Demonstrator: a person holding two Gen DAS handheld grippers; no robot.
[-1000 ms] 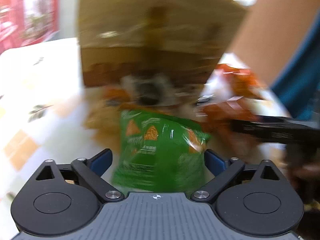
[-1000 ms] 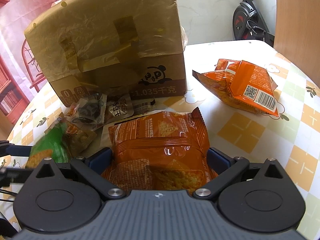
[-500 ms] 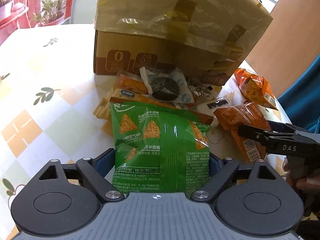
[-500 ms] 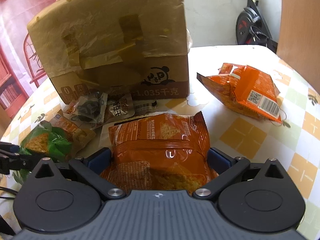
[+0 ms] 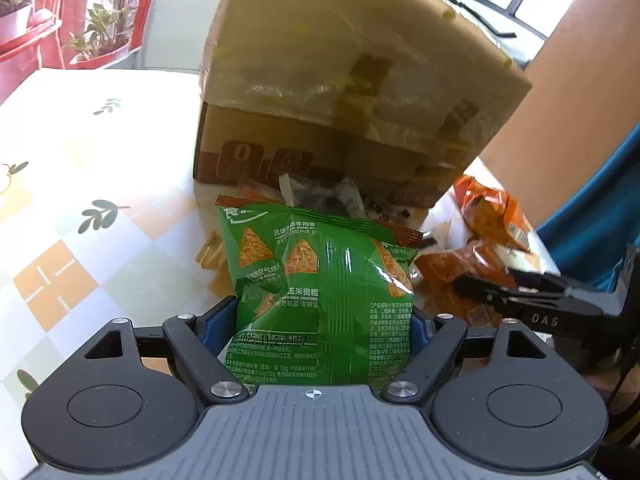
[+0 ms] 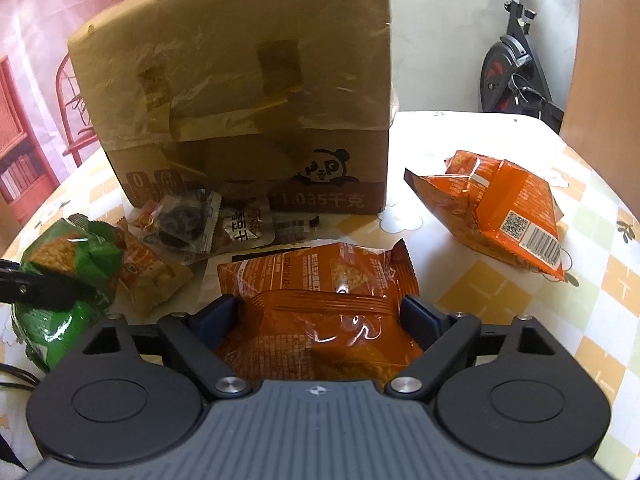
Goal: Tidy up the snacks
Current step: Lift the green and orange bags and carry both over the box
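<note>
Closing both grippers, each on a snack bag by the carton.
My left gripper (image 5: 322, 320) has the green bag (image 5: 320, 288) between its blue pads, which touch its sides as the jaws close; my right gripper (image 6: 320, 316) closes on the orange bag (image 6: 320, 308) the same way, pads against its crinkled foil. Both bags are glossy, puffed pillows lying on the checked tablecloth (image 6: 500, 292). Ahead stands the cardboard carton (image 6: 240, 92), its flaps taped and filmed over; I cannot tell what it holds. Small sachets (image 6: 192, 224) lie loose at its foot, and two more orange bags (image 6: 504, 216) lie well to the right.
</note>
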